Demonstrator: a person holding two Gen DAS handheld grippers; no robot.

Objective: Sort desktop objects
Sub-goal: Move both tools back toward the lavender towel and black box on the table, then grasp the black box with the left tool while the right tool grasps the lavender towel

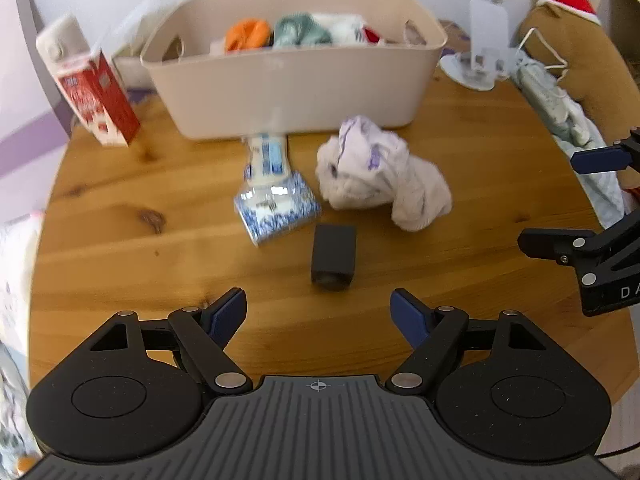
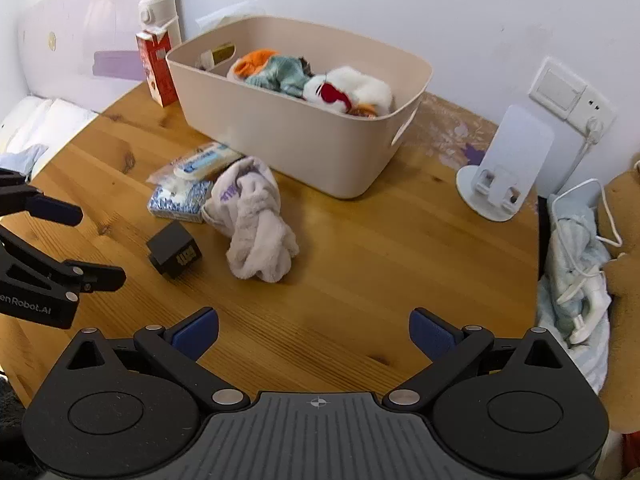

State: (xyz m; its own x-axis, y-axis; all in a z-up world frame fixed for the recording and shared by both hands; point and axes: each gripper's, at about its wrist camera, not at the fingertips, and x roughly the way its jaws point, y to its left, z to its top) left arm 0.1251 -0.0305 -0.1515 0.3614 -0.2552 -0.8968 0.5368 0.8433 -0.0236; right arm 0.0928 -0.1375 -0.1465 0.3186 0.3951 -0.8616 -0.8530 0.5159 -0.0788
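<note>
On the round wooden table [image 1: 120,200] lie a small black box [image 1: 334,258] [image 2: 175,254], a blue-and-white tissue pack [image 1: 276,208] [image 2: 182,198], a white wrapped packet [image 1: 267,156] [image 2: 204,162] and a bunched white cloth with purple print [image 1: 380,176] [image 2: 256,224]. Behind them stands a beige bin [image 1: 288,88] [image 2: 304,140] holding orange, green and white soft items. My left gripper [image 1: 318,314] is open, just short of the black box, with nothing between its fingers. Open too, my right gripper [image 2: 314,334] hovers over bare wood in front of the cloth.
A red-and-white carton [image 1: 96,92] [image 2: 158,66] stands left of the bin. A white phone stand [image 1: 480,52] [image 2: 504,172] sits to the right, near a wall socket [image 2: 572,96]. Pale cloth and a white cable [image 2: 576,272] lie at the table's right edge.
</note>
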